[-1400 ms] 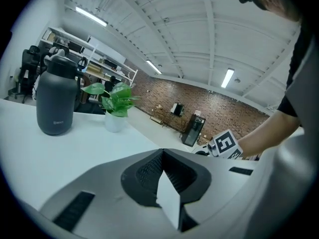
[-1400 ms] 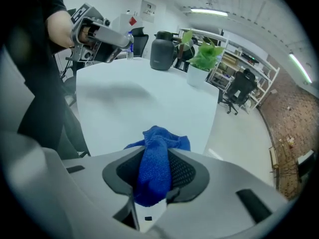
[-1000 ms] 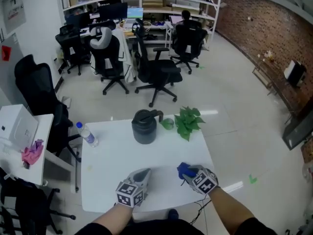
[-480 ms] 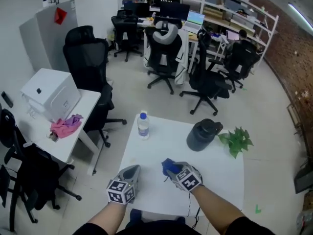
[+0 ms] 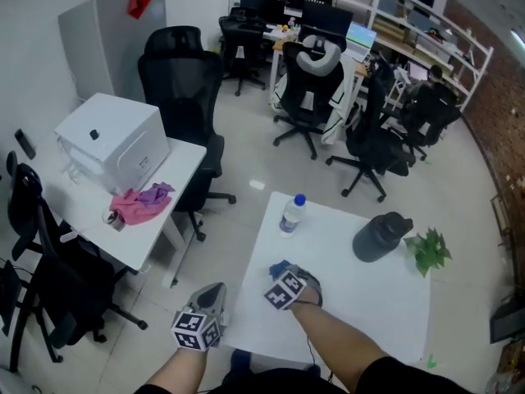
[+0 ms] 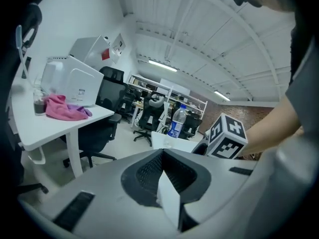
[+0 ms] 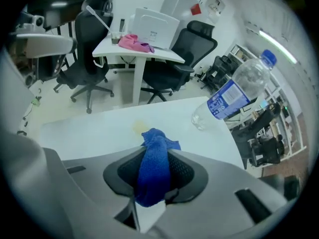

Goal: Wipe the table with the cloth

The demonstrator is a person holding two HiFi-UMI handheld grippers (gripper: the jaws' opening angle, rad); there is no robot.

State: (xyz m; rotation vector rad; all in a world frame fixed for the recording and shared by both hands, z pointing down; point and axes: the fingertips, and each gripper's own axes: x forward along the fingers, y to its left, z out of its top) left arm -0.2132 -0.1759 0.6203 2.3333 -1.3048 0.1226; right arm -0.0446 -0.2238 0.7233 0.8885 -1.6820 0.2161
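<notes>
Left tool (image 5: 215, 290) hangs off the desk's (image 5: 369, 306) near-left corner, over the floor, jaws pressed together w/ nothing btwn them. Right tool (image 5: 285, 271) is over the desk nr its left edge, jaws narrow & clamped on the blue cloth (image 7: 153, 171). Cloth's bunched end pokes out front, low over the top; contact unclear. Yellowish stain (image 7: 140, 127) just beyond it. Water bottle (image 5: 290, 214) upright at far-left corner. Dark jug (image 5: 381, 236) twd far-right corner, w/ plant (image 5: 430, 251) just beside it at right edge.

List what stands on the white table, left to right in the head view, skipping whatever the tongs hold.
water bottle → dark jug → green plant
</notes>
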